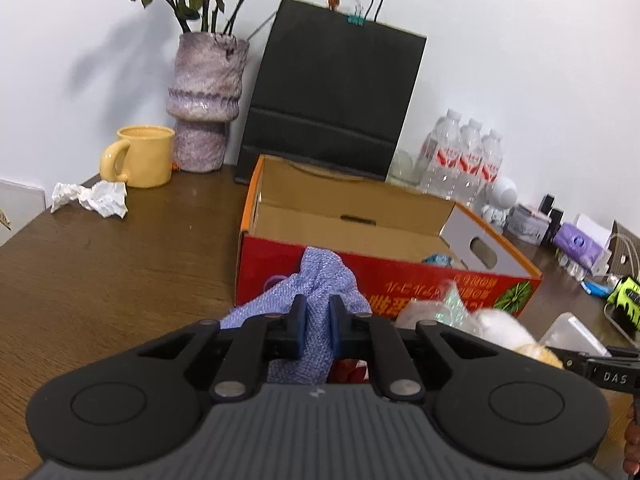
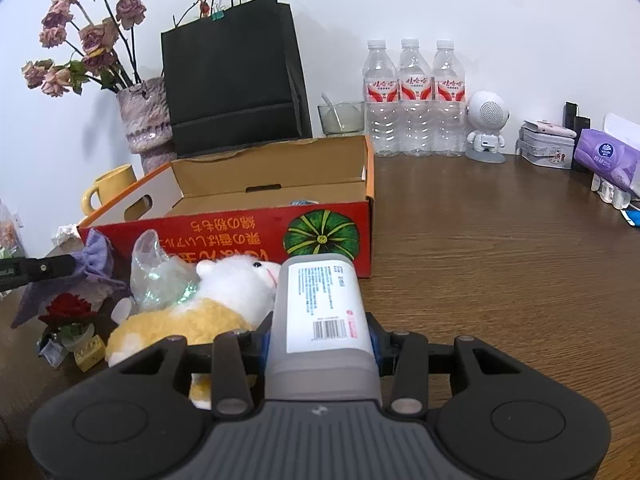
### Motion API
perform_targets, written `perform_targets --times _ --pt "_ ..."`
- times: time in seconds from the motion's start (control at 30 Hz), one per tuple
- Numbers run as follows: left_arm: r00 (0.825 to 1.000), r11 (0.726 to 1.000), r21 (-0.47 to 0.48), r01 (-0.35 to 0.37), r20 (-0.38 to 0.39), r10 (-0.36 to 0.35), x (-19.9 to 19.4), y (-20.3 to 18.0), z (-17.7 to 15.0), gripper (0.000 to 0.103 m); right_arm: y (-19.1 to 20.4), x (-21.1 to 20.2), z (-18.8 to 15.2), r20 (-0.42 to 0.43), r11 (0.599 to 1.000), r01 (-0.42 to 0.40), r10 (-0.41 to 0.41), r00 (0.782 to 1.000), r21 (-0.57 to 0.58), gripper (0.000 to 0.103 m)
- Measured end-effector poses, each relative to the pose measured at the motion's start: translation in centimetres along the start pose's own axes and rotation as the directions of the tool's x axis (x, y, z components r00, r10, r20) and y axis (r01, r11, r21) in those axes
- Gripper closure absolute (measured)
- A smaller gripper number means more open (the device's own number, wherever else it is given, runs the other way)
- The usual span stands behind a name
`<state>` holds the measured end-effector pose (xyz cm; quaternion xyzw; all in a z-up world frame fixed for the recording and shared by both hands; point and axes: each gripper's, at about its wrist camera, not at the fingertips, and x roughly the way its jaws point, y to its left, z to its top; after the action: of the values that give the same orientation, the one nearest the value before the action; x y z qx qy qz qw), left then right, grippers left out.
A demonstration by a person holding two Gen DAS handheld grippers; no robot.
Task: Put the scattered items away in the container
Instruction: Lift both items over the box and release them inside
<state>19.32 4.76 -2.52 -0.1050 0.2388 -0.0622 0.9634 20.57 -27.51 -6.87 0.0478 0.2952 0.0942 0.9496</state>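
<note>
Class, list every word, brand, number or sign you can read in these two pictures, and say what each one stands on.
"DAS": black right gripper body, seen from the left wrist.
"Vinda": purple tissue pack.
Upside-down yellow characters beside a green pumpkin picture: red cardboard box; too distorted to quote.
Barcode and small print: white label on grey bottle; too small.
Red labels on three clear water bottles: blurred.

"das" on right tool, 4 o'clock; "vinda" on purple tissue pack, 3 o'clock; box print upside down, unread.
</note>
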Motion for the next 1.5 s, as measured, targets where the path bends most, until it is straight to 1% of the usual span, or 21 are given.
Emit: perform_targets --times 0.17,0.33,0.53,0.67,0.77,0.9,0.97,1.03,1.1,1.23,1.33,1.4,1.5 --pt "0.999 1.000 0.014 -0.007 0.052 0.006 -1.3 -0.3 0.7 0.093 0.2 -0.8 0.4 0.036 1.000 -0.004 0.004 0.999 -0.007 0.062" --pt "0.996 1.000 0.021 -0.006 0.085 0.004 -2.6 -0.6 1.3 0.093 0.7 -2.1 1.0 0.076 1.000 -0.015 0.016 0.997 -0.019 0.062" --pt "0.992 0.999 0.050 0.002 0.127 -0.008 -4.4 -1.7 2.1 0.093 1.7 -4.1 2.2 0.133 0.999 -0.035 0.041 0.990 -0.041 0.062" --pt "0.989 0.998 0.060 0.008 0.146 -0.017 -4.7 -2.2 2.8 0.093 2.5 -4.6 3.0 0.170 0.997 -0.049 0.057 0.984 -0.051 0.062" --pt "0.986 0.997 0.075 0.019 0.163 -0.031 -4.3 -2.7 3.7 0.093 2.7 -4.2 4.0 0.182 0.997 -0.055 0.063 0.981 -0.048 0.062" --pt "0.982 0.995 0.086 0.047 0.178 -0.062 -2.4 -3.3 5.7 0.093 3.3 -2.8 6.2 0.210 0.997 -0.057 0.068 0.975 -0.059 0.062" --pt "0.980 0.994 0.088 0.064 0.182 -0.079 -0.9 -3.8 6.8 0.093 3.8 -1.9 7.4 0.224 0.996 -0.062 0.075 0.972 -0.063 0.062" --pt "0.978 0.993 0.092 0.068 0.191 -0.084 0.9 -4.3 7.7 0.093 4.3 -0.4 8.7 0.240 0.995 -0.066 0.081 0.968 -0.069 0.062" --pt "0.978 0.993 0.095 0.063 0.192 -0.080 3.1 -4.7 8.3 0.093 4.8 1.6 10.1 0.238 0.995 -0.074 0.088 0.967 -0.069 0.062" --pt "0.985 0.994 0.073 0.077 0.149 -0.087 7.2 -4.7 9.0 0.093 5.5 6.0 12.0 0.202 0.995 -0.084 0.094 0.975 -0.059 0.062" --pt "0.992 0.995 0.077 0.061 0.108 -0.069 10.0 -4.6 8.9 0.093 5.8 9.3 13.0 0.162 0.995 -0.076 0.084 0.983 -0.058 0.062" --pt "0.995 0.996 0.069 0.057 0.078 -0.063 11.3 -4.3 8.8 0.093 6.1 11.0 13.4 0.134 0.996 -0.067 0.073 0.988 -0.051 0.062" --pt "0.997 0.997 0.064 0.052 0.058 -0.055 12.1 -3.9 8.6 0.093 6.4 12.5 13.6 0.101 0.997 -0.062 0.067 0.993 -0.055 0.062"
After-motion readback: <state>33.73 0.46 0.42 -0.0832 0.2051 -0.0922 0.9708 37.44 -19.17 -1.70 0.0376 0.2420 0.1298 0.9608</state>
